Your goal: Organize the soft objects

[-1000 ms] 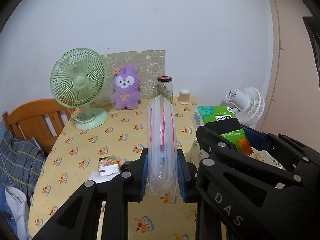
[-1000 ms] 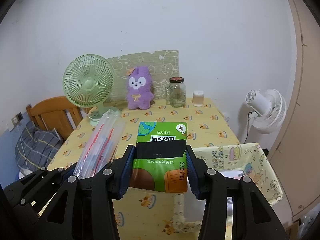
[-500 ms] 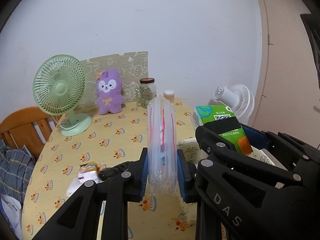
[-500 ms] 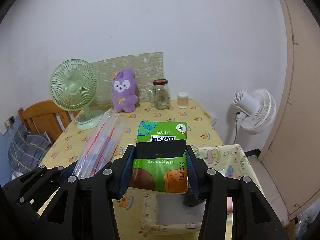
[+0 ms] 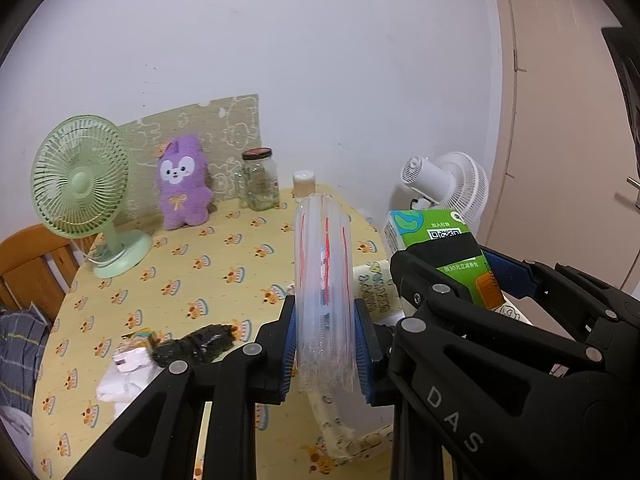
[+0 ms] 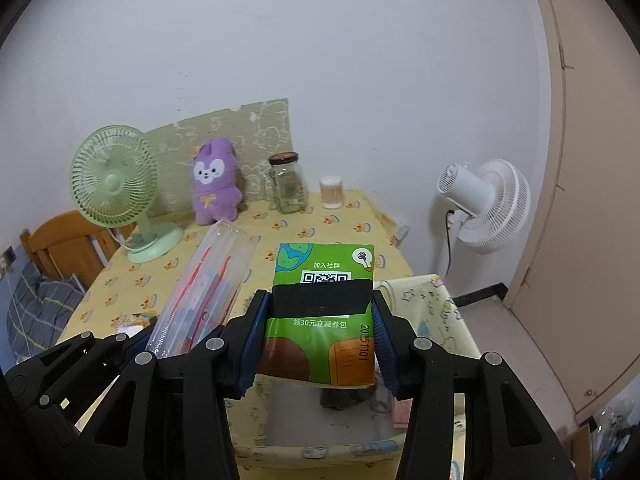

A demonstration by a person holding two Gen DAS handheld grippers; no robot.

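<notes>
My left gripper (image 5: pixel 325 350) is shut on a roll of clear plastic bags with red stripes (image 5: pixel 323 280), held upright above the table's right edge. My right gripper (image 6: pixel 318 344) is shut on a green tissue pack (image 6: pixel 325 312) with a black band. Both hang over a yellow fabric bin (image 6: pixel 436 312) beside the table. In the left wrist view the tissue pack (image 5: pixel 444 252) shows at the right, the bin's rim (image 5: pixel 376 284) under it. In the right wrist view the bag roll (image 6: pixel 204 288) slants at the left. A purple plush (image 5: pixel 182 184) sits at the table's back.
On the yellow patterned table (image 5: pixel 180 272) stand a green desk fan (image 5: pixel 80 188), a glass jar (image 5: pixel 260 180) and a small cup (image 5: pixel 304 184). A black bundle (image 5: pixel 196 348), a small packet and white cloth lie near the front. A white fan (image 6: pixel 484 204) stands on the right, a wooden chair (image 6: pixel 68 240) on the left.
Both grippers have shifted to the right with their loads, from over the table toward the fabric bin, whose inside now shows under the tissue pack. The grips are unchanged.
</notes>
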